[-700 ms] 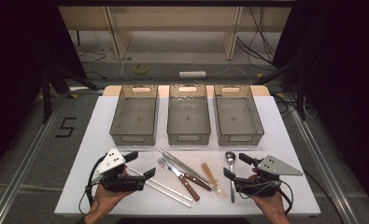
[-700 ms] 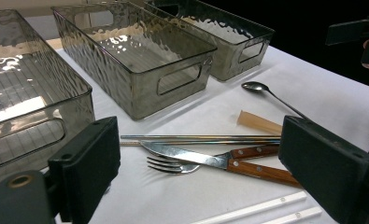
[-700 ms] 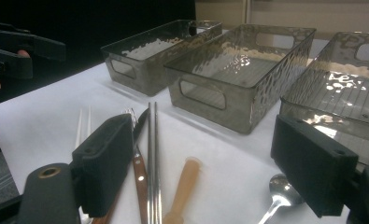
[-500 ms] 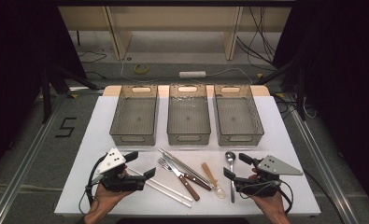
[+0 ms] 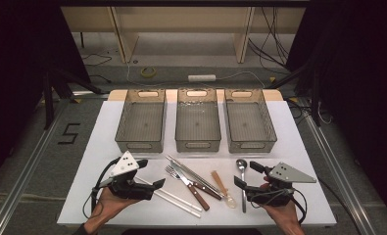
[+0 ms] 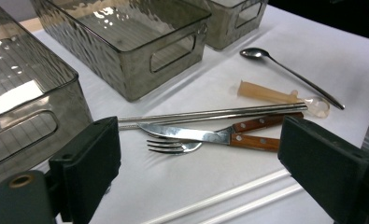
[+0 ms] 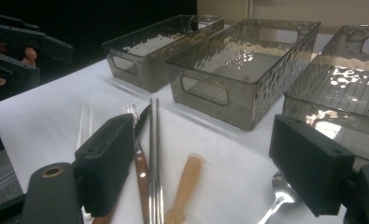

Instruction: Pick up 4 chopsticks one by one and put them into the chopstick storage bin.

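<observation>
Cutlery lies loose on the white bench [image 5: 299,127], and none of it is seen inside the three bins, so the sorting is judged not yet begun, with every piece left to move. From the high view, the left claw [image 5: 152,188] and the right claw [image 5: 245,177] are held low at the near edge, both agape and empty; between them are found the fork [image 5: 174,173], the wooden-handled knife [image 5: 197,188], the steel chopsticks [image 5: 191,172], a tan spoon [image 5: 223,188] and a metal spoon [image 5: 242,169], while white chopsticks [image 5: 174,198] rest just beside the left claw. In the left gripper view, the knife [image 6: 210,135] and fork [image 6: 173,146] are framed between the spread jaws, ahead of them, with a grey bin [image 6: 140,51] beyond. In the right gripper view, the steel chopsticks [image 7: 154,154] and tan spoon [image 7: 186,184] are seen between the parted jaws, untouched, and the empty bins [image 7: 238,65] stand farther ahead.
</observation>
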Tool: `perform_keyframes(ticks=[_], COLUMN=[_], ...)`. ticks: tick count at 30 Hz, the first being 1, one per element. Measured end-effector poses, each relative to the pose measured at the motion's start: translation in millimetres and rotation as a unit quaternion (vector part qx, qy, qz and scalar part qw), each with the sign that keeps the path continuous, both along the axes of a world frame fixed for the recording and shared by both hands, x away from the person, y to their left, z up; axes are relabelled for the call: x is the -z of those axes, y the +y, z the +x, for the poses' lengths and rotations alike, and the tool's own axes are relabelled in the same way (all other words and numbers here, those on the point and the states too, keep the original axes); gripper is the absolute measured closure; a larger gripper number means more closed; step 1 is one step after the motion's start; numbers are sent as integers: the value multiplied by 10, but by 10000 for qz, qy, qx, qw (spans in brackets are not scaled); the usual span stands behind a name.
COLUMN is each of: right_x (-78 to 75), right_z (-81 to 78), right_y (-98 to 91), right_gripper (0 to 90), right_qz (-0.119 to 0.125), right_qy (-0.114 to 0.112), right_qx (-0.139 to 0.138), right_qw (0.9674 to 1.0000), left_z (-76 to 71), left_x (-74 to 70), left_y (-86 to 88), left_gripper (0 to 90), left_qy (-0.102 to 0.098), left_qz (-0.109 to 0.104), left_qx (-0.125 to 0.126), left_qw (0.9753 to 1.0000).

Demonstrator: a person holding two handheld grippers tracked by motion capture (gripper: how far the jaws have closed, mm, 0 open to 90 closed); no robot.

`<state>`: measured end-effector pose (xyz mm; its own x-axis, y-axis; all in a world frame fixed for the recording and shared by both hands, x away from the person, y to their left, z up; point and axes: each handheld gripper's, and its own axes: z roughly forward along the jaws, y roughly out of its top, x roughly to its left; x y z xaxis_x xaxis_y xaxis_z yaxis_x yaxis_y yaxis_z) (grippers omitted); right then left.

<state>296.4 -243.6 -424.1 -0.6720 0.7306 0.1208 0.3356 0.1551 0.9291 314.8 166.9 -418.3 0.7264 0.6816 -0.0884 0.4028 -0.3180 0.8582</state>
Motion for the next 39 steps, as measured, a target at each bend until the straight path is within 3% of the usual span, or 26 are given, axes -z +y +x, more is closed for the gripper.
perform_keyframes(ticks=[6,8,9,11,15,21,24,25,26,27,28,31,32,34,35,36,37,38,39], right_x=[0,3,5,7,11,29,31,33,32,32,32,35,36,37,38,39,39,41,42], right_z=[1,4,5,6,8,20,23,24,24,23,21,21,22,21,21,21,19,20,21], right_y=[-1,-1,0,2,15,20,23,29,32,37,41,45,44,43,45,49,53,56,58], right_gripper=[238,239,240,240,242,247,247,247,246,247,247,247,246,247,247,247,247,247,247], right_qz=[-1,-5,-7,-15,-40,-63,-65,-52,-60,-64,-74,-78,-81,-71,-70,-76,-85,-90,-103], right_qy=[9,17,25,35,42,108,115,124,123,126,124,128,135,132,135,144,163,164,169], right_qx=[0,-13,-20,-31,-79,-102,-120,-165,-175,-196,-212,-246,-250,-276,-288,-298,-312,-327,-336], right_qw=[10000,10000,10000,10000,10000,9999,9998,9998,9998,9997,9997,9996,9996,9995,9995,9994,9993,9993,9992], left_z=[17,29,49,56,87,162,191,202,205,208,208,211,217,228,243,243,247,250,250], left_x=[-23,-33,-38,-40,-61,-63,-29,-14,-3,25,25,56,63,92,131,131,154,201,201], left_y=[-37,-50,-59,-64,-97,-147,-194,-221,-240,-286,-286,-340,-351,-376,-401,-401,-414,-439,-439], left_gripper=[134,138,141,142,155,181,197,214,223,231,238,274,289,321,337,349,359,366,372], left_qy=[52,43,133,155,106,416,563,567,590,629,629,717,785,913,979,979,1016,1071,1071], left_qz=[276,512,671,748,1132,1451,1682,1841,1909,2095,2095,2296,2391,2480,2607,2607,2682,2813,2813], left_qx=[169,211,317,336,417,779,977,1073,1128,1278,1278,1484,1574,1704,1802,1802,1865,1985,1985], left_qw=[9995,9985,9972,9965,9926,9855,9793,9754,9733,9674,9674,9592,9549,9493,9434,9434,9397,9327,9327])
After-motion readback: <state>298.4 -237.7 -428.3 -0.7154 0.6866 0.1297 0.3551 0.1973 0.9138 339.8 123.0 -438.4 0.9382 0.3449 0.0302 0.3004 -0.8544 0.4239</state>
